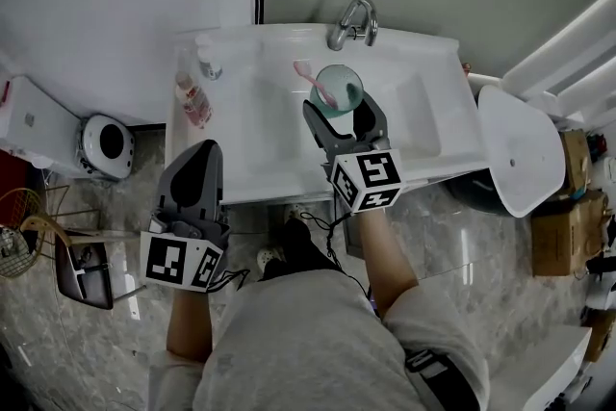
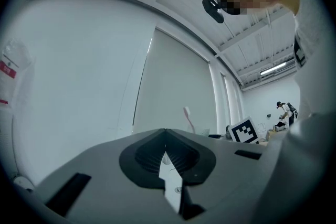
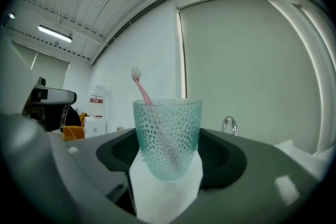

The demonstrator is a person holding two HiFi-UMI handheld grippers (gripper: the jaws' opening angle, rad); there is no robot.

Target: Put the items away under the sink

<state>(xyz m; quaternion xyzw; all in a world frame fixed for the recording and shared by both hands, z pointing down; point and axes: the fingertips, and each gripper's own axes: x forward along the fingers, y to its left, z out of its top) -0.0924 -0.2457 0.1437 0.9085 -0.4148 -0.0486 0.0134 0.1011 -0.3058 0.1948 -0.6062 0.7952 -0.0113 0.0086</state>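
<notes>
The right gripper sits at the middle of the head view, reaching over the white sink, and its 2 jaws pinch a teal cup from both sides. In the right gripper view the cup fills the centre of the frame. It stands upright, with a dark pad pressed against its dimpled, see-through wall on each side. White basin shows under it (whether its base touches the basin cannot be told). 1 pink toothbrush stands in the cup, leaning toward the upper left of the head view, its bristled head well above the rim. The faucet is just above the cup, at the top centre of the frame. A bottle with a pink label is on the sink's left ledge, left of the cup and well apart from it. The left gripper is at the lower left, its tips overlapping the sink's front left corner in the picture, and it holds nothing. In the left gripper view its jaws are pressed together at the tips, with only a thin white sliver showing between them lower down.
</notes>
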